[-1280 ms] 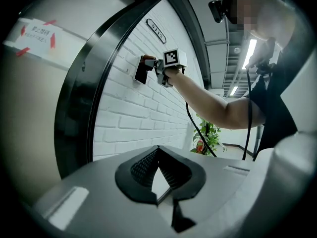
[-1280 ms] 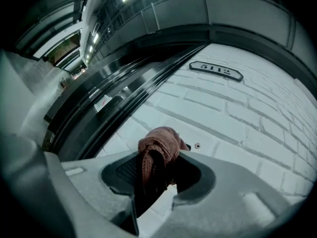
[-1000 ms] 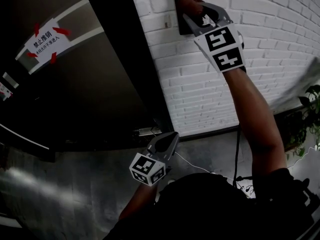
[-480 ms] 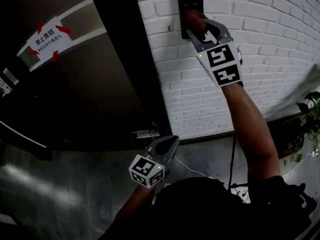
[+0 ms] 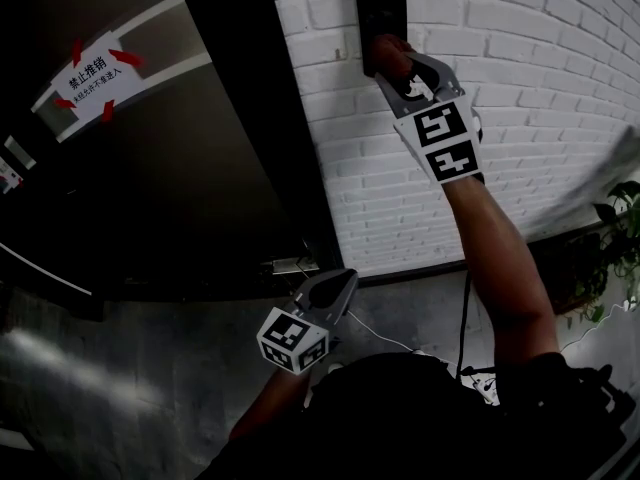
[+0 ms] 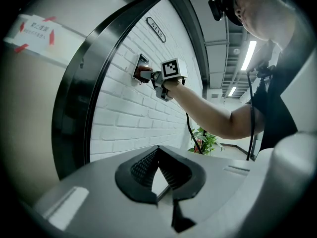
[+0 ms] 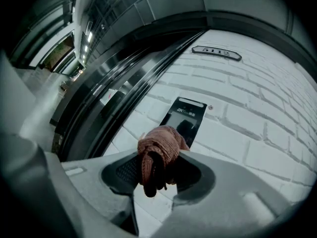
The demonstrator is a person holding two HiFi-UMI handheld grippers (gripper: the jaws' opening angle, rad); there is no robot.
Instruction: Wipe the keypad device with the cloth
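Note:
The keypad device (image 5: pixel 380 13) is a black panel fixed on a white brick wall (image 5: pixel 520 118); it also shows in the right gripper view (image 7: pixel 185 115). My right gripper (image 5: pixel 392 60) is raised to it and shut on a reddish-brown cloth (image 7: pixel 159 148). The cloth (image 5: pixel 388 50) lies against the panel's lower half. The left gripper view shows that gripper (image 6: pixel 153 78) and the cloth (image 6: pixel 144 74) at the keypad device (image 6: pixel 140 64) from the side. My left gripper (image 5: pixel 338 286) hangs low near the floor, jaws together and holding nothing (image 6: pixel 158 175).
A dark door (image 5: pixel 180 188) with a wide black frame stands left of the keypad, with a white notice (image 5: pixel 92 73) taped on in red. A number plate (image 7: pixel 216 52) sits above the device. A potted plant (image 5: pixel 622 230) and cables (image 5: pixel 470 363) lie at the right.
The right gripper and the cloth have slid down the keypad, uncovering its upper part. The left gripper has stayed put.

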